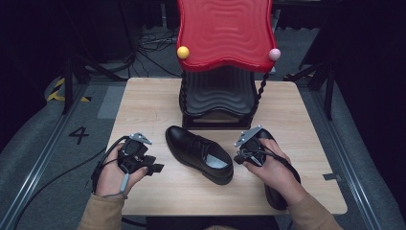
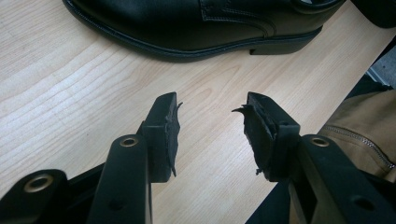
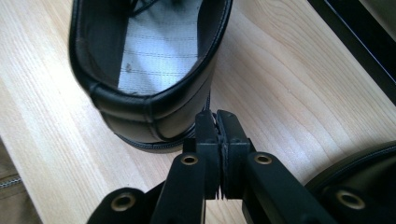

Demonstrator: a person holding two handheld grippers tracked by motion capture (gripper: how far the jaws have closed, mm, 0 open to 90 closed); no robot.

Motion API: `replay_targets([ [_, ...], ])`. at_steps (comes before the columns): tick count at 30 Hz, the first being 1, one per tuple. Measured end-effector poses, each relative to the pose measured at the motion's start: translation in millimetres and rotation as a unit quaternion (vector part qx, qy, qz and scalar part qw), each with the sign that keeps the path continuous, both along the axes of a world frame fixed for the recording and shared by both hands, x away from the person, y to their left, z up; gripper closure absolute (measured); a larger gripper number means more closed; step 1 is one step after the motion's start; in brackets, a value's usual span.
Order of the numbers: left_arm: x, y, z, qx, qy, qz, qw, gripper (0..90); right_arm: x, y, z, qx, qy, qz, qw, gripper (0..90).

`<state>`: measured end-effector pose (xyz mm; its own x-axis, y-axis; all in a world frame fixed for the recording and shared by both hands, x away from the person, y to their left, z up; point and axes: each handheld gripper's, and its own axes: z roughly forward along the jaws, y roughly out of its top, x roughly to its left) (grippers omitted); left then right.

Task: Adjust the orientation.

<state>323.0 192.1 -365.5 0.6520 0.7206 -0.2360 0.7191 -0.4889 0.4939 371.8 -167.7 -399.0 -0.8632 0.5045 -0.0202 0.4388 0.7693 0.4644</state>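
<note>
A black leather lace-up shoe (image 1: 198,154) lies on the wooden table (image 1: 143,103), toe to the far left and heel to the near right. In the left gripper view its side (image 2: 187,23) crosses the top. My left gripper (image 1: 155,168) rests on the table left of the shoe; its jaws (image 2: 212,109) stand open with bare wood between them. My right gripper (image 1: 236,157) sits just off the heel; its pads (image 3: 217,116) are pressed together with nothing in them, right beside the heel (image 3: 154,107). A second black shoe (image 1: 276,197) lies under my right hand.
A shoe rack stands at the table's far middle, with a wavy red top shelf (image 1: 222,28) and a black lower shelf (image 1: 218,96). The second shoe's edge (image 3: 359,172) is close to my right gripper. My tan sleeve (image 2: 364,126) lies at the near edge.
</note>
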Motion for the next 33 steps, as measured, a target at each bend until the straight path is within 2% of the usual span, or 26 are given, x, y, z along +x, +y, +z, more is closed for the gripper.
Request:
replay_targets([
  [4, 0.3, -0.1, -0.2, 0.0, 0.001, -0.001, 1.0, 55.3, -1.0, -3.9, 5.1, 0.008, 0.003, -0.003, 1.0, 86.6],
  [7, 0.6, -0.5, -0.3, -0.001, 0.002, -0.001, 1.0, 55.3, -4.4, -8.2, 14.4, 0.022, -0.007, 0.002, 0.9997, 82.1],
  [10, 0.7, -0.1, -0.3, -0.001, 0.003, 0.0, 1.0, 55.0, -11.6, -9.2, 27.4, 0.045, -0.022, 0.022, 0.9985, 76.0],
  [11, 0.7, -0.1, -0.3, -0.001, 0.003, 0.0, 1.0, 54.9, -11.6, -9.2, 27.4, 0.045, -0.022, 0.022, 0.9985, 76.0],
  [12, 1.2, 1.0, -0.6, -0.002, 0.003, 0.0, 1.0, 54.8, -18.5, -6.6, 33.1, 0.051, -0.032, 0.046, 0.9971, 70.3],
  [13, 1.2, 1.0, -0.6, -0.002, 0.003, 0.0, 1.0, 54.8, -18.5, -6.6, 33.1, 0.051, -0.032, 0.046, 0.9971, 70.3],
  [15, 1.8, 1.2, -0.8, -0.004, 0.004, 0.002, 1.0, 54.8, -24.0, -0.4, 35.3, 0.052, -0.045, 0.078, 0.9946, 67.2],
  [17, 2.1, 0.3, -0.8, -0.004, 0.004, 0.001, 1.0, 54.8, -26.0, 5.7, 35.9, 0.053, -0.046, 0.099, 0.9927, 61.6],
  [18, 2.1, -0.5, -0.8, -0.004, 0.004, 0.002, 1.0, 54.8, -26.2, 9.3, 35.6, 0.049, -0.042, 0.103, 0.9926, 56.4],
  [19, 2.3, -1.1, -0.5, -0.004, 0.005, 0.0, 1.0, 54.7, -25.3, 12.9, 35.5, 0.039, -0.036, 0.105, 0.9931, 56.7],
  [21, 3.0, -1.1, -0.5, -0.003, 0.002, -0.002, 1.0, 54.3, -20.9, 21.4, 34.3, 0.027, -0.038, 0.123, 0.9914, 56.5],
  [24, 3.6, -0.7, -0.7, -0.004, 0.004, -0.002, 1.0, 54.3, -15.1, 31.1, 28.5, 0.012, -0.019, 0.137, 0.9903, 55.2],
  [26, 4.2, -0.7, -1.0, -0.005, 0.004, -0.001, 1.0, 54.3, -13.9, 34.0, 25.9, 0.005, -0.015, 0.139, 0.9902, 54.7],
  [27, 4.7, -1.1, -1.0, -0.006, 0.005, -0.001, 1.0, 54.3, -10.5, 40.2, 18.8, -0.011, -0.002, 0.142, 0.9897, 52.9],
  [32, 5.6, -2.3, -1.0, -0.006, 0.005, -0.004, 1.0, 53.9, -7.3, 50.3, 8.9, -0.028, 0.015, 0.145, 0.9889, 48.0],
  [33, 5.7, -2.3, -1.0, -0.006, 0.005, -0.005, 1.0, 53.9, -7.1, 55.8, 4.6, -0.046, 0.024, 0.147, 0.9878, 48.7],
])
